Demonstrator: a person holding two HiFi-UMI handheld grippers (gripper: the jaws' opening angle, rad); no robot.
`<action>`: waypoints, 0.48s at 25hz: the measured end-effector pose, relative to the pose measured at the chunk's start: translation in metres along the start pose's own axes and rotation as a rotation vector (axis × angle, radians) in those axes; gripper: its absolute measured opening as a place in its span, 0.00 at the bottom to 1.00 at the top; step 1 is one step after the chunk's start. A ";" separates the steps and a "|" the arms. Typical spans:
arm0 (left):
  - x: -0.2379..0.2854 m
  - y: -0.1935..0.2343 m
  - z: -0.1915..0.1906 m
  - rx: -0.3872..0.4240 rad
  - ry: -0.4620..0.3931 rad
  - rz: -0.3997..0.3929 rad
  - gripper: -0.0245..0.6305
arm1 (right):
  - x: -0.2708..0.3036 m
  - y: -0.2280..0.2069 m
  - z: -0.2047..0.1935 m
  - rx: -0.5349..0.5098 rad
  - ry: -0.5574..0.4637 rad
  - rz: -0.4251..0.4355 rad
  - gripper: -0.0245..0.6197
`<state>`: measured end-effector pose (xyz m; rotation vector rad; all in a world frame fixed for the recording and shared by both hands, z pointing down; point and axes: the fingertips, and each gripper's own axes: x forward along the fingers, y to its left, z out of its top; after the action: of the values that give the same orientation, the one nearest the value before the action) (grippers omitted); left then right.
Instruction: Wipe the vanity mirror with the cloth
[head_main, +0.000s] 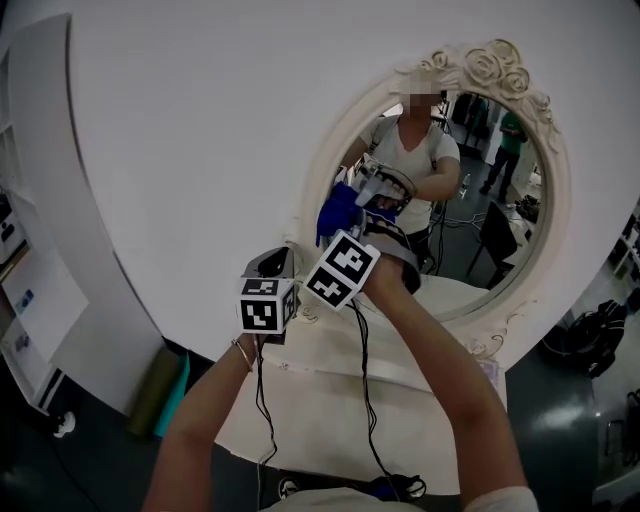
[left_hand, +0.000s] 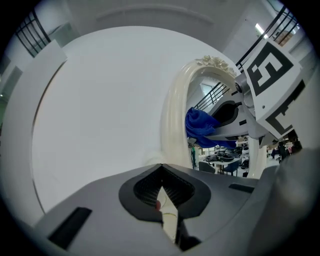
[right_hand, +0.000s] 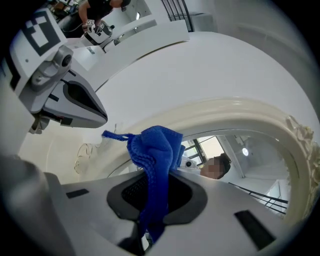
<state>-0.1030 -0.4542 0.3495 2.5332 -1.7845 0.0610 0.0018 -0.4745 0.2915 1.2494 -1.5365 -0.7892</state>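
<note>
Cloth (right_hand: 156, 150) at vanity mirror (head_main: 480, 230) rim
Right gripper (right_hand: 155, 197) pinches the blue cloth by the left frame; left gripper (left_hand: 165, 197) closed, empty, just beside.

Within right gripper (right_hand: 152, 182), end of cloth (right_hand: 157, 147)

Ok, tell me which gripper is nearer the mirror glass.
Right. The right gripper holds the blue cloth at the left edge of the mirror; the left gripper sits lower, outside the frame, shut and empty.
</note>
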 end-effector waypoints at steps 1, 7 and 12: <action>0.000 0.001 -0.009 -0.006 0.012 0.000 0.04 | 0.003 0.009 -0.003 -0.005 0.002 0.011 0.14; -0.003 -0.003 -0.067 -0.041 0.090 -0.004 0.04 | 0.018 0.071 -0.034 -0.038 0.024 0.093 0.14; -0.006 -0.015 -0.107 -0.069 0.140 -0.015 0.05 | 0.029 0.121 -0.066 -0.071 0.042 0.153 0.14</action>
<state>-0.0918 -0.4369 0.4557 2.4298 -1.6866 0.1689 0.0239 -0.4649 0.4300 1.0764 -1.5374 -0.7071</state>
